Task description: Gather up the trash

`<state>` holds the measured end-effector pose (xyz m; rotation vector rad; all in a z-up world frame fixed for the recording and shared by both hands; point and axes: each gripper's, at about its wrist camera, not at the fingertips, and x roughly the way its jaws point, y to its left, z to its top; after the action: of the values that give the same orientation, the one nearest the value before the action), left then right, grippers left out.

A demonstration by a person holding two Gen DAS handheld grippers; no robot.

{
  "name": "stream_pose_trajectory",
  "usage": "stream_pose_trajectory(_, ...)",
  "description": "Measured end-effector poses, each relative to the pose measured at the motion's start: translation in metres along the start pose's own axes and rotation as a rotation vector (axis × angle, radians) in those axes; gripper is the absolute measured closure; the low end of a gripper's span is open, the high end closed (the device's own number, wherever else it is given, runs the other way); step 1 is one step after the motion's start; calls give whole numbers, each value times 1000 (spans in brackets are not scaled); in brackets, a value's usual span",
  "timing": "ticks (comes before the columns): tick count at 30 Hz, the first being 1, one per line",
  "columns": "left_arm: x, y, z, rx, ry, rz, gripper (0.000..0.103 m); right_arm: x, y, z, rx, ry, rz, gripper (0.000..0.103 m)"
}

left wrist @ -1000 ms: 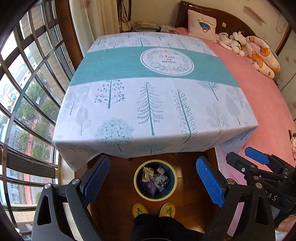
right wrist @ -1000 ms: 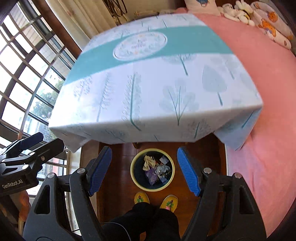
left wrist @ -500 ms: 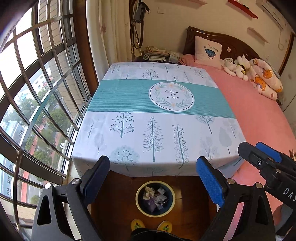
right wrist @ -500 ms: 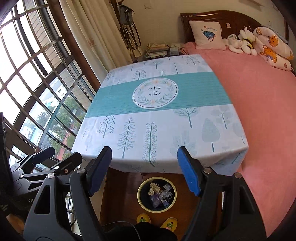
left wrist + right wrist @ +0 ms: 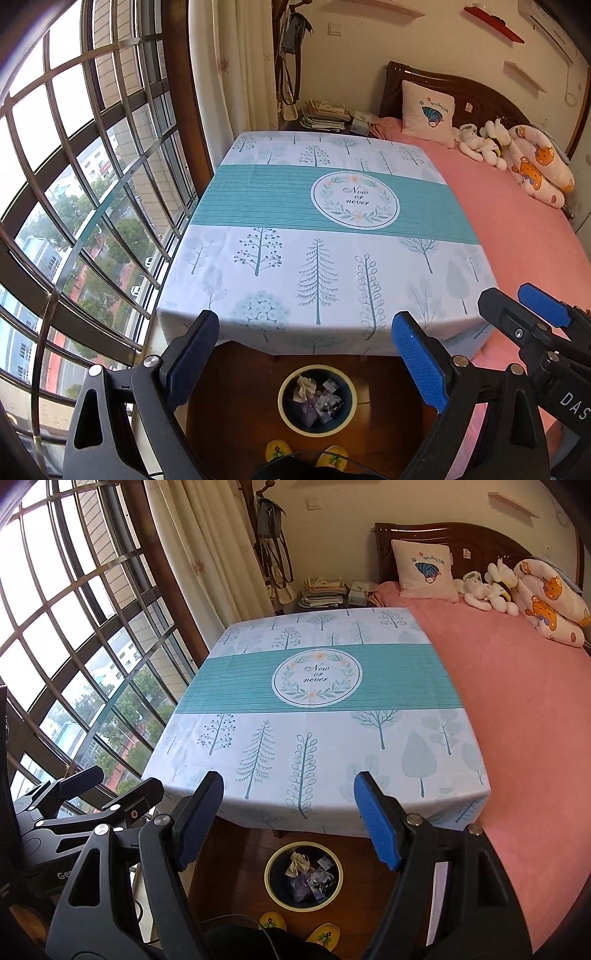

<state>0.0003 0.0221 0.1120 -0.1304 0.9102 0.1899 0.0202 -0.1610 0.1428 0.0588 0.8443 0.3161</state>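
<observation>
Both claws, left claw (image 5: 304, 345) and right claw (image 5: 288, 799), gape empty above bin (image 5: 286, 413) holding crumpled trash (image 5: 317, 400).

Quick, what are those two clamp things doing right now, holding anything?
Left tool: open, holding nothing.
Right tool: open, holding nothing.

White tree-print tablecloth (image 5: 317, 266) with teal band; pink bedspread (image 5: 517, 229).

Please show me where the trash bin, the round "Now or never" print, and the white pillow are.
trash bin (image 5: 286, 415), left wrist view, on its yellow rim.
"Now or never" print (image 5: 317, 675), right wrist view, on its centre.
white pillow (image 5: 423, 570), right wrist view, on its front face.
</observation>
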Motion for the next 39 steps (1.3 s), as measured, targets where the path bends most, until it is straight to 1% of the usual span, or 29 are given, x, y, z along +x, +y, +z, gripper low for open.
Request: stream_pose_trajectory(39, 0, -4, 0, 7, -7, 14, 7, 1, -5, -3, -4, -8, -5, 32)
